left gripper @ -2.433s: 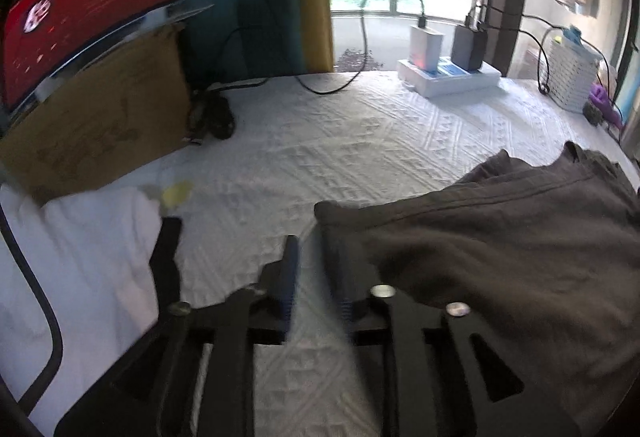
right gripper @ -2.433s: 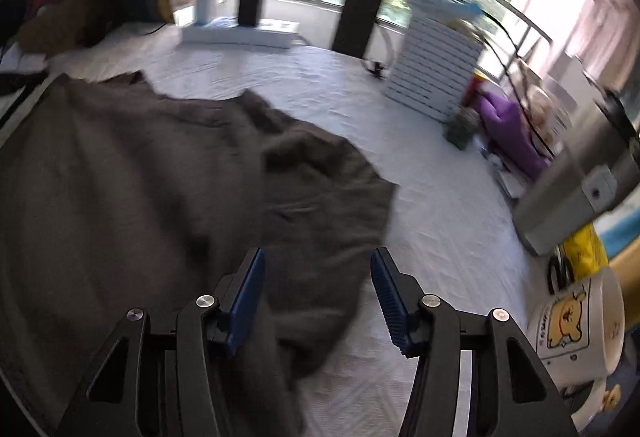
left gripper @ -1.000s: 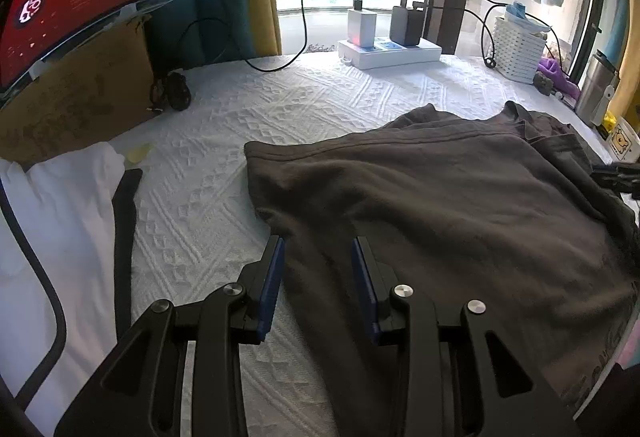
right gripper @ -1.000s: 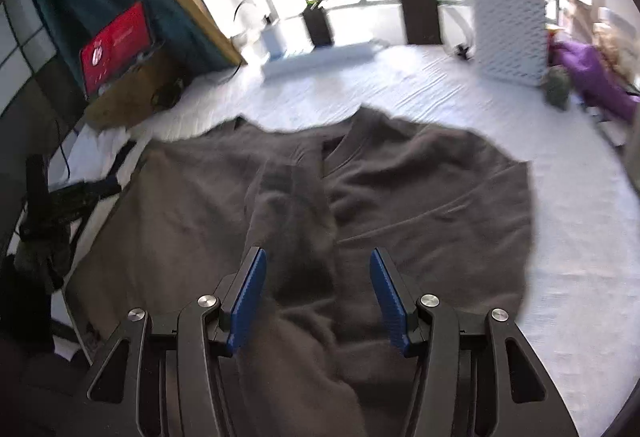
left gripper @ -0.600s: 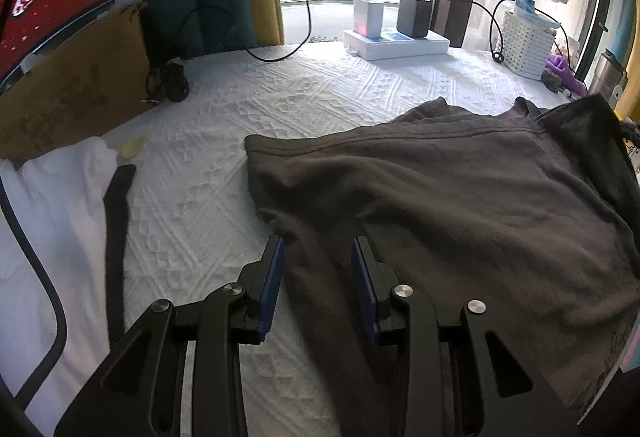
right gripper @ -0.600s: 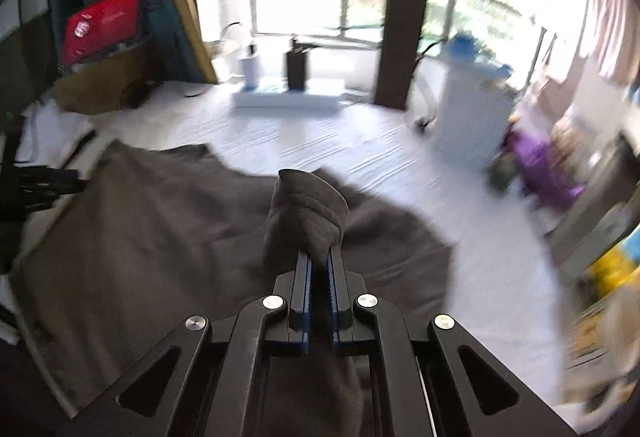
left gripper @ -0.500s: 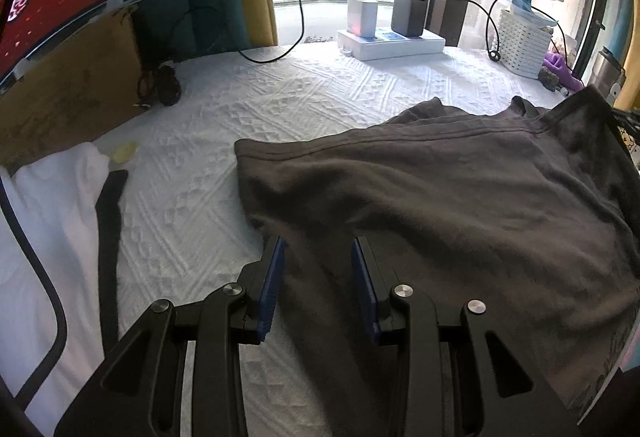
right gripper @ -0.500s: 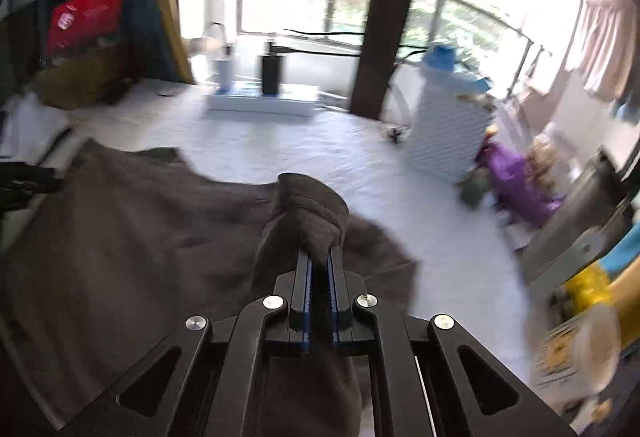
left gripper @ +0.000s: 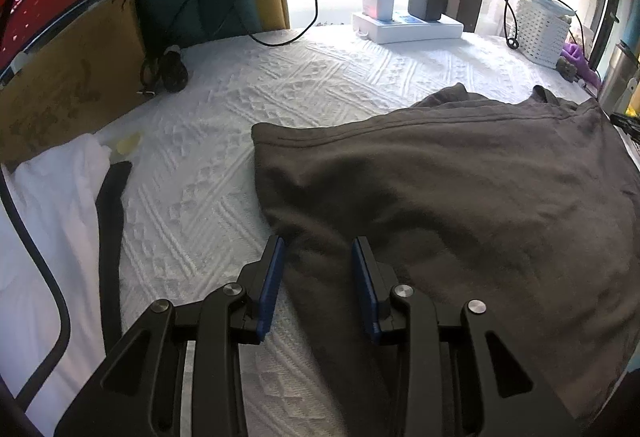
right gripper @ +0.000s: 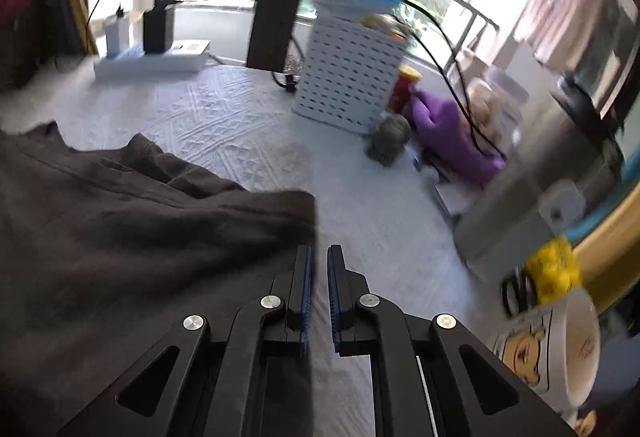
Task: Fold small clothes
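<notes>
A dark brown garment point(left gripper: 460, 197) lies spread on the white bedspread point(left gripper: 320, 85). My left gripper point(left gripper: 320, 273) is open low over the garment's near left edge. Its blue pads point(left gripper: 274, 277) stand apart with the cloth lying between them, not pinched. In the blurred right wrist view, the garment point(right gripper: 140, 237) fills the left side with one corner laid flat. My right gripper point(right gripper: 319, 269) sits just off that corner. Its jaws are almost together, and only pale bedspread shows in the narrow gap.
A white cloth point(left gripper: 52, 217) and a black strap point(left gripper: 110, 229) lie at the left, below a cardboard box point(left gripper: 68, 77). A power strip with chargers point(left gripper: 408, 25) and a white basket point(right gripper: 352, 77) stand at the back. A purple item point(right gripper: 452, 133), a metal flask point(right gripper: 540, 197) and a cartoon mug point(right gripper: 552, 349) crowd the right.
My right gripper shut on a fold of the garment, lifted it and swung right. The fold is no longer between its pads. My left gripper stayed at the garment's edge.
</notes>
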Demonstrator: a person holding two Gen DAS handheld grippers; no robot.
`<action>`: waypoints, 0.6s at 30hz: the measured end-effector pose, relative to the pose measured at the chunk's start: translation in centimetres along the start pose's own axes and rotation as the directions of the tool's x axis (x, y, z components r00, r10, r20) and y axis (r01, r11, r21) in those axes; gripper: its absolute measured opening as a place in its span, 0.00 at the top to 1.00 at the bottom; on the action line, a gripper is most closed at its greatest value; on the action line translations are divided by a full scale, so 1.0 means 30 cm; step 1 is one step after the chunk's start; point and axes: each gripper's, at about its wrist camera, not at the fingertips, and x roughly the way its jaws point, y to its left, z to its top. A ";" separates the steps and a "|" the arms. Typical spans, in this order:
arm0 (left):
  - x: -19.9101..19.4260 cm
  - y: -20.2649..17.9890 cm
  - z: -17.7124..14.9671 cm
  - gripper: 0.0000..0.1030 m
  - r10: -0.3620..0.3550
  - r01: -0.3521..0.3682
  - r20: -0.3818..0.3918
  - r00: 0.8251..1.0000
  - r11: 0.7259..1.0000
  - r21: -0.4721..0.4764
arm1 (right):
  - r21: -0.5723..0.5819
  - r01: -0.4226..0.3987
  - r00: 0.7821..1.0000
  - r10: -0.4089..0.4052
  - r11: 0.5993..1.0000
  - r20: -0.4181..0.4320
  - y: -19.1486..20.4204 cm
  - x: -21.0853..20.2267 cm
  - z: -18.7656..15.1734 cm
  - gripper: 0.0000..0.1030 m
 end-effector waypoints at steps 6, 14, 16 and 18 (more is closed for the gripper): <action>-0.008 -0.001 -0.007 0.66 0.007 -0.007 -0.005 1.000 1.000 0.005 | 0.151 -0.083 0.995 0.090 0.985 -0.036 -0.107 -0.017 -0.086 0.92; -0.016 -0.006 -0.011 0.58 0.012 -0.012 -0.008 1.000 1.000 0.004 | 0.290 -0.235 0.969 0.248 0.928 -0.009 -0.136 0.027 -0.115 0.91; -0.023 -0.005 -0.016 0.57 0.011 -0.011 -0.006 1.000 1.000 0.002 | 0.290 -0.258 0.962 0.272 0.922 -0.008 -0.120 0.040 -0.105 0.91; -0.027 -0.005 -0.021 0.55 0.013 -0.013 -0.008 1.000 1.000 0.003 | 0.285 -0.247 0.966 0.259 0.926 -0.006 -0.107 0.039 -0.092 0.90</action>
